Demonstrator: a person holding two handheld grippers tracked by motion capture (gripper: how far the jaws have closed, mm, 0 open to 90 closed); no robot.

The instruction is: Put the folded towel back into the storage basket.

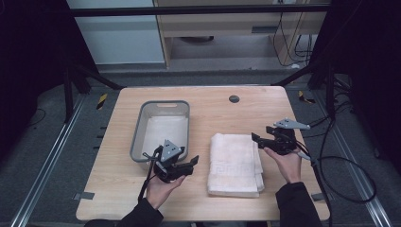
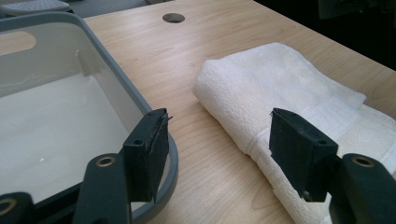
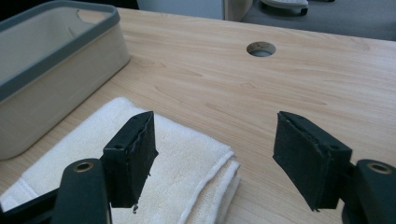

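Because the folded white towel [image 1: 235,163], lying right of the grey bin [image 1: 163,130], looks soft, light and floppy, both empty, open grippers (left [image 1: 182,168], right [image 1: 265,139]) should probably pinch its stacked edges.

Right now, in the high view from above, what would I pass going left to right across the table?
Grey basket → left gripper → folded white towel → right gripper. Both grippers are open and empty. The round hole in the tabletop sits farther back, roughly above the towel.
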